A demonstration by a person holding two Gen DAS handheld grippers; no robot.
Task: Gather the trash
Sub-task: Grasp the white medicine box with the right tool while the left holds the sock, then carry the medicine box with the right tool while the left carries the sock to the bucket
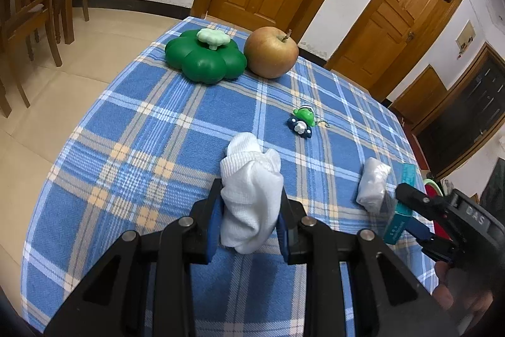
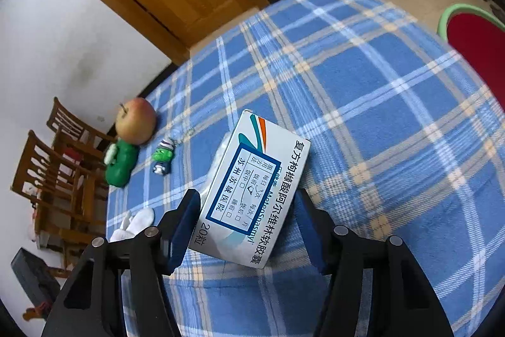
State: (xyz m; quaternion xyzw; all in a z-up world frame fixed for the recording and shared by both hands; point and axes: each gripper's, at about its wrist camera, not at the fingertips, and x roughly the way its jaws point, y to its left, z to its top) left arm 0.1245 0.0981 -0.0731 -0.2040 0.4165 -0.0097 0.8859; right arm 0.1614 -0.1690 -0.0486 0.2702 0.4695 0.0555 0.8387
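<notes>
My left gripper [image 1: 249, 220] is shut on a crumpled white tissue [image 1: 249, 195], holding it just above the blue plaid tablecloth [image 1: 142, 147]. My right gripper [image 2: 249, 223] is shut on a white and teal medicine box [image 2: 252, 195] printed with Chinese text. The right gripper [image 1: 410, 210] also shows at the right of the left wrist view, holding the box [image 1: 401, 220]. A second white crumpled wad [image 1: 374, 183] lies on the cloth beside the box. The held tissue also shows in the right wrist view [image 2: 132, 225].
A green flower-shaped container [image 1: 205, 59] and an apple [image 1: 271, 52] stand at the far side of the table. A small green frog keychain [image 1: 303, 120] lies mid-table. Wooden chairs [image 1: 34, 5] stand to the left, and a red and green bin [image 2: 473, 52] stands beyond the table's right edge.
</notes>
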